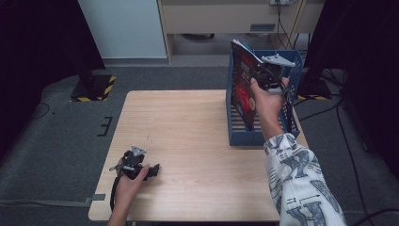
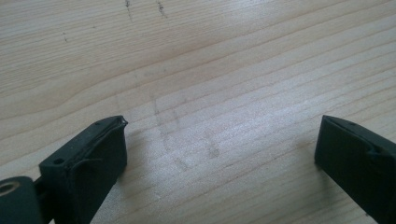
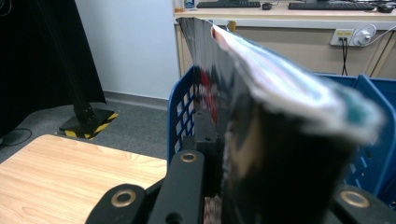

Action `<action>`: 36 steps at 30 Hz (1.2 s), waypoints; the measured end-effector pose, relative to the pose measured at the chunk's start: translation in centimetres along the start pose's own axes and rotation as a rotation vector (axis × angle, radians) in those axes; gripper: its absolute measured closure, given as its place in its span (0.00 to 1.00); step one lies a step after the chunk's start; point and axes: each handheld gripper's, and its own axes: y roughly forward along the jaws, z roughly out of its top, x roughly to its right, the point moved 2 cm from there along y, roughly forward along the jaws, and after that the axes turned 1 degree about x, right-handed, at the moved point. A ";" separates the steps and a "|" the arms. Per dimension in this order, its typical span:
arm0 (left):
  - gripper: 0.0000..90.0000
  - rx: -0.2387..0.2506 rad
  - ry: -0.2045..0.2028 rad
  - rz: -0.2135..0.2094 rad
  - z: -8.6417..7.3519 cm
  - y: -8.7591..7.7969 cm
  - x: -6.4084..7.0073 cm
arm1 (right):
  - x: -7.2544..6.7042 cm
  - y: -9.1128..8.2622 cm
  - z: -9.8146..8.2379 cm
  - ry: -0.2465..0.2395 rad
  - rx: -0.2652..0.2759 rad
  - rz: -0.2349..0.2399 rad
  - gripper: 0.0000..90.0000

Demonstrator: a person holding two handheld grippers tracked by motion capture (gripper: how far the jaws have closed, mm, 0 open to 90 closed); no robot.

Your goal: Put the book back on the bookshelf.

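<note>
Right gripper (image 1: 263,77) is clamped on a magazine (image 1: 243,87), jaws pinching it near the upper edge, held up over the blue slatted file box (image 1: 242,136) at the table's far right. Magazine stands roughly upright, tilted a bit, dark cover with red print facing left; its lower part sits inside the box, can't tell if it touches the bottom. In the right gripper view the magazine (image 3: 280,121) is close and blurred, pages fanned at top, blue box wall (image 3: 180,116) just behind it. Right hand (image 1: 266,101) wraps the gripper body, patterned white sleeve (image 1: 301,179) comes in from bottom right.

Left gripper (image 1: 153,170) rests low on the table (image 1: 188,132) near the front left corner, left hand (image 1: 129,181) on it. Jaws spread wide, nothing between them, just bare wood in the left gripper view (image 2: 219,144), with faint pencil-like scuffs (image 2: 168,130) on the grain.

Surface: light wood-grain tabletop, otherwise bare apart from the box. Room: grey carpet (image 1: 61,136), black stand base with yellow-black hazard tape (image 1: 94,87) beyond the left far corner, white panel (image 1: 124,28) behind, beige desk (image 1: 221,16) at back, cables (image 1: 348,136) trailing on the floor at right, dark curtains on both sides. Wall socket with plugs (image 3: 348,37) and keyboards (image 3: 229,4) on the back desk in the right gripper view.
</note>
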 end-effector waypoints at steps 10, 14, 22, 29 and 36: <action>0.02 0.000 -0.003 0.000 0.0 0.0 0.0 | -0.1 0.5 -1.6 -0.003 -0.018 -0.005 0.97; 0.02 0.000 -0.002 -0.001 0.0 0.0 0.0 | 0.0 0.7 -2.4 0.003 -0.029 -0.001 0.97; 0.02 -0.003 0.003 -0.001 0.0 0.0 0.0 | -0.3 0.9 -3.6 0.002 -0.035 0.008 0.97; 0.02 -0.003 0.003 0.000 0.0 0.0 0.0 | -0.9 0.4 -3.9 -0.021 -0.043 0.013 0.96; 0.02 -0.003 0.002 0.000 0.0 0.0 0.0 | -0.8 -0.2 -4.8 -0.027 -0.061 0.015 0.95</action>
